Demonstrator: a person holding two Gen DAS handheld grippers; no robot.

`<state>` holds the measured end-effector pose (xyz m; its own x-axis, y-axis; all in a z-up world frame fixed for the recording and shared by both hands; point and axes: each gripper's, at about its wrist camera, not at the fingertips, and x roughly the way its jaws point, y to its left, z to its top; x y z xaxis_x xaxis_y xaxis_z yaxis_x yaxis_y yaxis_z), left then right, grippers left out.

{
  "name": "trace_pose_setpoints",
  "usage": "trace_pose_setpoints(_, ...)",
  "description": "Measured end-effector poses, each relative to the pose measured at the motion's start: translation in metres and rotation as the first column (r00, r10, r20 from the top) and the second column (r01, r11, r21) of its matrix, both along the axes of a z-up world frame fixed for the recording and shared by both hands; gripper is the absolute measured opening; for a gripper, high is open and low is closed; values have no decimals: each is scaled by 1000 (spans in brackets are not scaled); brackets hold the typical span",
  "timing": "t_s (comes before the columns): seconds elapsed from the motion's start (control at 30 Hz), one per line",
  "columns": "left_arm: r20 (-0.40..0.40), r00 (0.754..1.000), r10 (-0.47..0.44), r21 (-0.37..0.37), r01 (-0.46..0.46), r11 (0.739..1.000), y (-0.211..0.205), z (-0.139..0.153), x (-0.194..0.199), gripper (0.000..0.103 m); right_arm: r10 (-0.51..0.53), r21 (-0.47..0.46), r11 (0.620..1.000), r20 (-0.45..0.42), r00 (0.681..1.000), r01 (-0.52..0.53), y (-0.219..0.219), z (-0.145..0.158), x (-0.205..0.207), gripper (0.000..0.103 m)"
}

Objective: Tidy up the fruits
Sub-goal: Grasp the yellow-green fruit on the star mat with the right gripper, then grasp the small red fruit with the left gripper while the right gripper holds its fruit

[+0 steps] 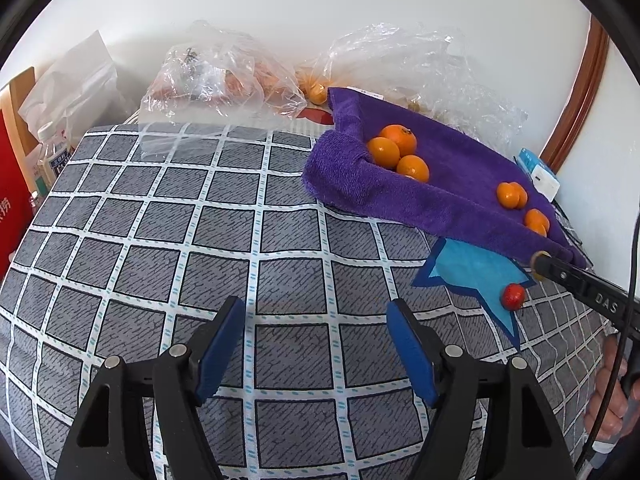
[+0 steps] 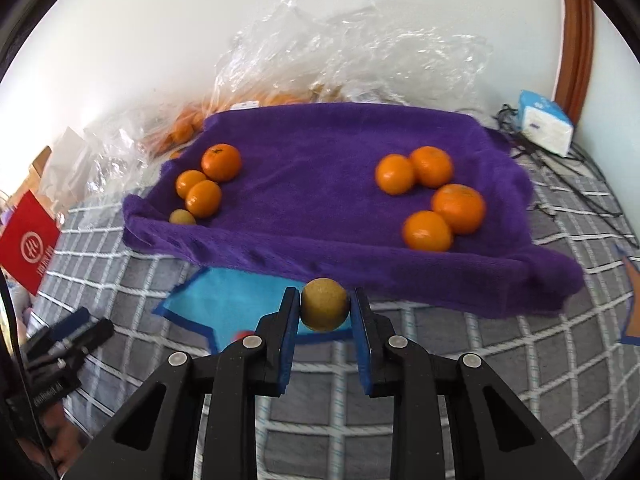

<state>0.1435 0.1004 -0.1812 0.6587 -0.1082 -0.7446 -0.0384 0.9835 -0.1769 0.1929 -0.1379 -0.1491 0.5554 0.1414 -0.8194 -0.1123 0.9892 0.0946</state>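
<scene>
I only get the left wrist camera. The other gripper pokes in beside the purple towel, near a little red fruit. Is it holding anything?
Observer: Yes. In the right wrist view, the right gripper is shut on a round brownish fruit.
Operator: Is there another brown one?
Observer: Yes. A second brownish fruit lies on the purple towel, next to the left group of three oranges.
Operator: How many oranges are on the other side?
Observer: The right group of oranges has four, close together.
</scene>
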Motion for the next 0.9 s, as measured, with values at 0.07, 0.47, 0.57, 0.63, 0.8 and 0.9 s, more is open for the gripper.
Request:
trace_pose_setpoints(0.07,-7,1000,-10,17,11,1000,-3,0,1,76,-1,-24,1000,-13,1000,1,-9,-3,-5,26)
trace_pose_setpoints(0.47,-45,999,5,138,1,990,-22,-4,1,84,-10,-18,1000,-10,1000,10,-39,-16,-19,26)
trace_pose_setpoints(0.57,-43,998,36,122,-31,992,-22,-2,-5,84,2,-8,1000,-22,1000,-2,-38,-20,-16,26)
trace_pose_setpoints(0.63,-46,998,49,104,-44,994,-21,0,-8,84,2,-7,1000,-15,1000,-2,-38,-20,-17,26)
trace_pose_setpoints(0.8,-59,998,12,84,-7,996,-30,3,-14,81,-18,-10,1000,26,999,18,-49,-6,-28,26)
trace_pose_setpoints(0.9,-42,999,-18,67,21,998,-44,10,-15,81,-30,-26,999,34,999,31,-57,1,-32,26)
